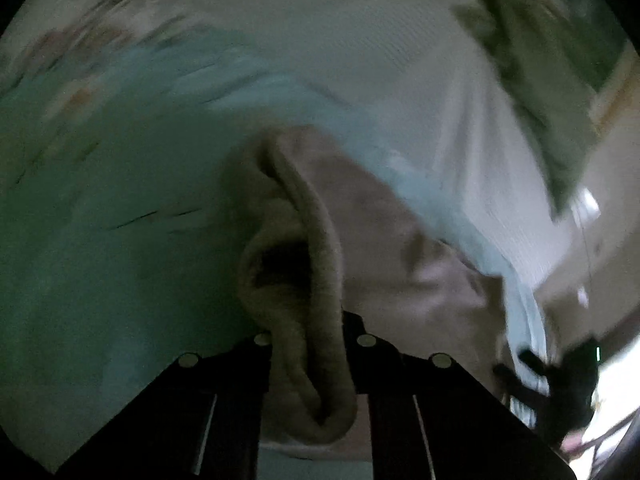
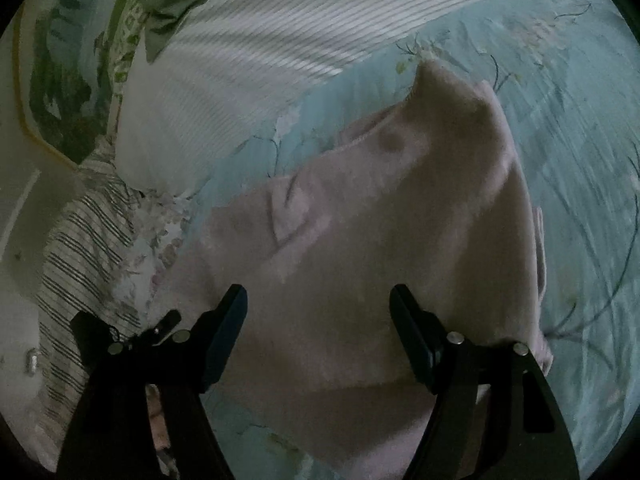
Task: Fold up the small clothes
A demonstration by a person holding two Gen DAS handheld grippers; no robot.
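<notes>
The left gripper [image 1: 308,344] is clenched on a thick rolled edge of the pink garment [image 1: 384,248]. The fold of cloth passes between its two black fingers [image 1: 248,392] and bulges out above and below them. From there the cloth rises forward in a hollow loop. This view is blurred, so I cannot tell surely which part of the garment this edge is.

The right gripper [image 2: 320,312] has its fingers [image 2: 228,320] spread wide apart and holds nothing. The pink garment [image 2: 380,220] lies spread just under and between them, and the tips seem to be near the cloth or lightly on it. One corner of the garment stands up in a peak at the far end.

The garment rests on a light blue bedsheet [image 2: 580,160] with a flower print. Farther away, to the left, a white ribbed cloth [image 2: 260,52] lies on the bed. Beside it lies a cloth with dark stripes [image 2: 80,248], and behind is a green patterned fabric [image 2: 72,92].
</notes>
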